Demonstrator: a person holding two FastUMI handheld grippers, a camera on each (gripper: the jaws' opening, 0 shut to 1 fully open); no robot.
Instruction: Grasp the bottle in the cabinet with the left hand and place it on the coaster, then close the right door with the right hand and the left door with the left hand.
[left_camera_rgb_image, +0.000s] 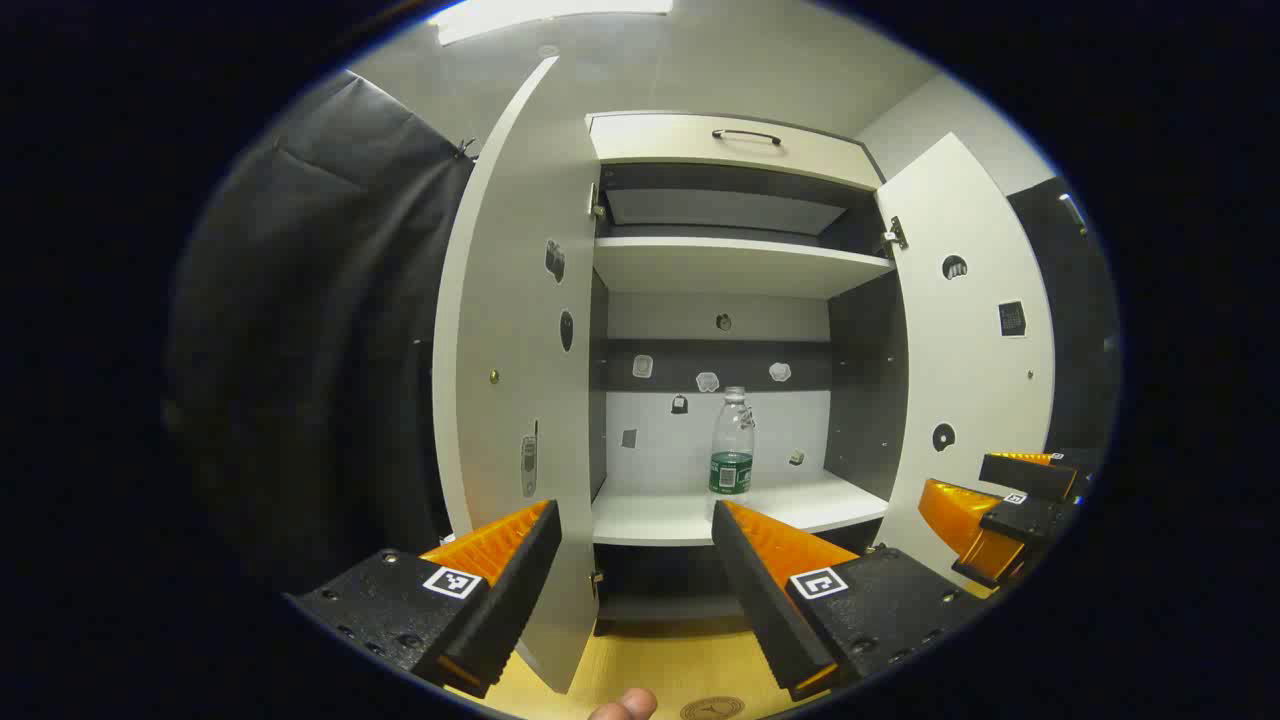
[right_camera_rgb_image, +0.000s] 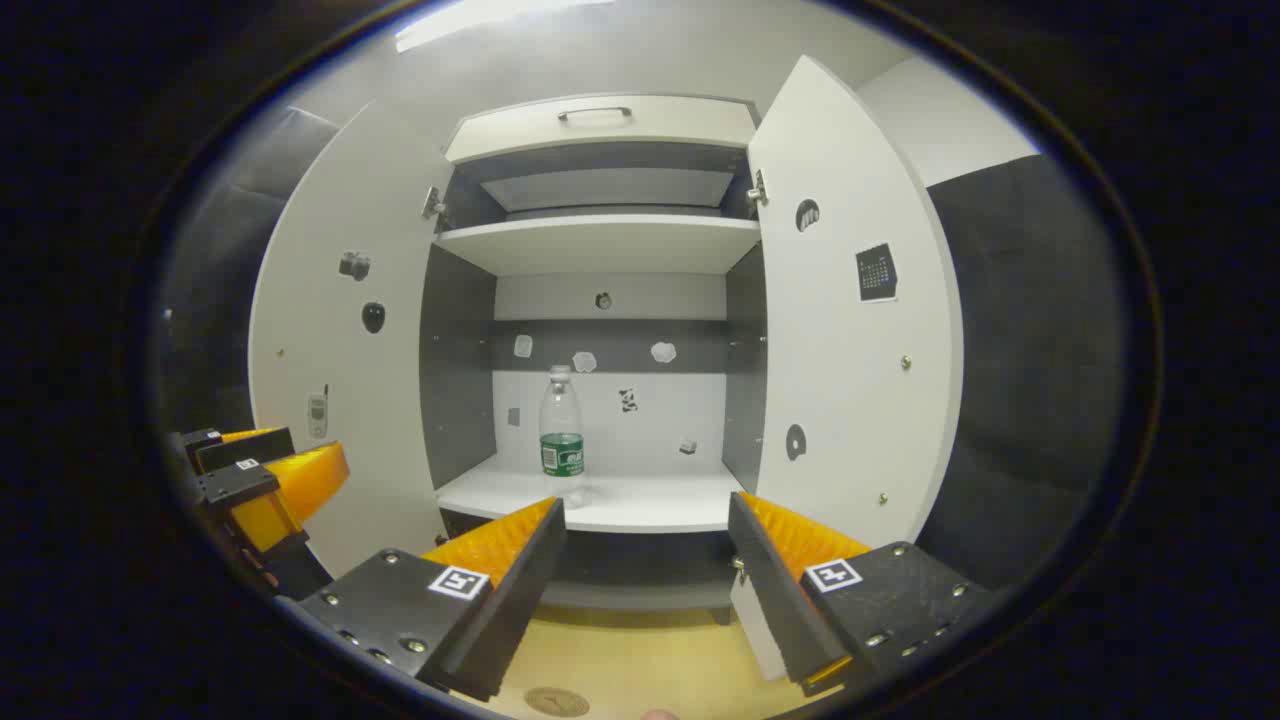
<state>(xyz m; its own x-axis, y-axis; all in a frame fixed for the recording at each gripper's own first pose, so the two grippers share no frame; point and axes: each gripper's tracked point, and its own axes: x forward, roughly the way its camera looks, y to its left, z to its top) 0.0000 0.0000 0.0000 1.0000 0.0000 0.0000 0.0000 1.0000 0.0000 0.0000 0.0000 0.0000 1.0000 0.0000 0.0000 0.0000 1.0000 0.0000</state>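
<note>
Nothing of the task looks done: bottle (left_camera_rgb_image: 732, 441) stands upright on the cabinet's lower shelf (left_camera_rgb_image: 690, 515), both doors open, coaster (right_camera_rgb_image: 557, 701) bare on the worktop, left gripper (left_camera_rgb_image: 632, 560) and right gripper (right_camera_rgb_image: 645, 560) jaws wide, empty.

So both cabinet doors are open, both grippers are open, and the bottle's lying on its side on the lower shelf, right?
Not quite: the bottle stands upright on the lower shelf, as the right gripper view shows. Both cabinet doors, the left door and the right door, are open, and the left gripper and the right gripper are open.
</note>
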